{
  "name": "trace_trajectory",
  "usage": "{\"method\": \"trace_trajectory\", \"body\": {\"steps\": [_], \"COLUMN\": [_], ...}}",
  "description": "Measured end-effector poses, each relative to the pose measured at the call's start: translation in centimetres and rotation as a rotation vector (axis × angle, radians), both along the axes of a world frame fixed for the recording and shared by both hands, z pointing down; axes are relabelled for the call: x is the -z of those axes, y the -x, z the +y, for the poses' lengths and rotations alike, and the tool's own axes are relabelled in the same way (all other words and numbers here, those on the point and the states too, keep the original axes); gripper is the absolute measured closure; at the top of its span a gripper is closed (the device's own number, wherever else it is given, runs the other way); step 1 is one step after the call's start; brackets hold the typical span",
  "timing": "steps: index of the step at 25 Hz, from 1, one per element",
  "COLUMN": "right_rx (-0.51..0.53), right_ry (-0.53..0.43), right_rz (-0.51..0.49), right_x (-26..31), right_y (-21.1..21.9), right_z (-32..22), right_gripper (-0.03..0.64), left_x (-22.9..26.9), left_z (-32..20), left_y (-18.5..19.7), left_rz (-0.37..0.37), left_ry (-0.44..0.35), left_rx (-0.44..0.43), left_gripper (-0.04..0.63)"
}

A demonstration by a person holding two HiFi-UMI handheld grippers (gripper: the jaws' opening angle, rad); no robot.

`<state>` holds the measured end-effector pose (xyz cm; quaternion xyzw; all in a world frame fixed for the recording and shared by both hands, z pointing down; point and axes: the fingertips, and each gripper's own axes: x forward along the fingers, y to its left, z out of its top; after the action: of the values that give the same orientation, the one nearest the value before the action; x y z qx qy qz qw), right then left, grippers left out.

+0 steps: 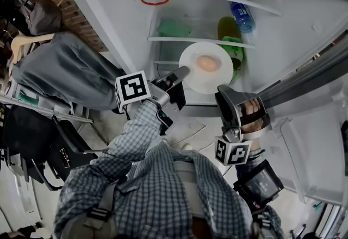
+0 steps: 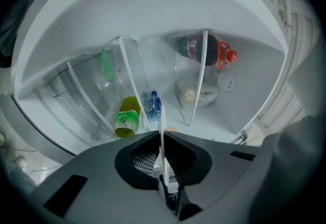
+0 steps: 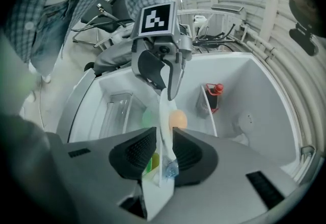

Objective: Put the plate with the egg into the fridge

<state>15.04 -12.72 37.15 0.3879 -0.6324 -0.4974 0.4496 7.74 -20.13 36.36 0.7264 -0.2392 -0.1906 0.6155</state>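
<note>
Fingers (image 2: pixel 137 154) of left gripper (image 2: pixel 162 136) and right gripper (image 3: pixel 164 139) clamp the plate (image 1: pixel 202 81) with egg (image 1: pixel 207 63); green bottle (image 1: pixel 232 42) label unreadable.

Reaches forward with both arms in checked sleeves (image 1: pixel 136 134). Holds the left gripper (image 1: pixel 184 72) stretched ahead and about level, its marker cube (image 1: pixel 132 90) facing up. Clamps its jaws, almost together, on the thin rim of the plate (image 1: pixel 209 81). Sets the right gripper (image 1: pixel 223 93) at the opposite rim, tipped slightly downward, with the right hand (image 1: pixel 251 111) wrapped in the handle and the cube nearest the body. Presses those pads against both faces of the same plate.
</note>
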Motion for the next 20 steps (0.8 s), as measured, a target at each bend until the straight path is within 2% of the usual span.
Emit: {"method": "trace_trajectory", "body": {"steps": [6, 7, 9, 16, 20], "right_rx": [0.034, 0.033, 0.038, 0.075, 0.074], "right_ry": [-0.126, -0.138, -0.144, -0.147, -0.145], "right_rz": [0.087, 0.090, 0.087, 0.066, 0.101], "right_x": [1.1, 1.3, 1.8, 4.8, 6.2], "right_y": [1.3, 1.4, 1.5, 1.3, 0.6], "right_z": [-0.5, -0.6, -0.5, -0.8, -1.4], "right_gripper": [0.535, 0.551, 0.583, 0.594, 0.594], "left_x": [1.3, 1.7, 2.5, 5.8, 7.4], "left_z": [0.4, 0.4, 0.5, 0.4, -0.1], "left_y": [-0.6, -0.6, -0.5, -0.8, -1.2], "left_rz": [0.045, 0.059, 0.080, 0.089, 0.125], "left_ry": [0.006, 0.005, -0.001, -0.049, -0.066], "left_rx": [-0.031, -0.034, -0.032, -0.036, -0.040], "left_gripper": [0.577, 0.577, 0.577, 0.577, 0.575]}}
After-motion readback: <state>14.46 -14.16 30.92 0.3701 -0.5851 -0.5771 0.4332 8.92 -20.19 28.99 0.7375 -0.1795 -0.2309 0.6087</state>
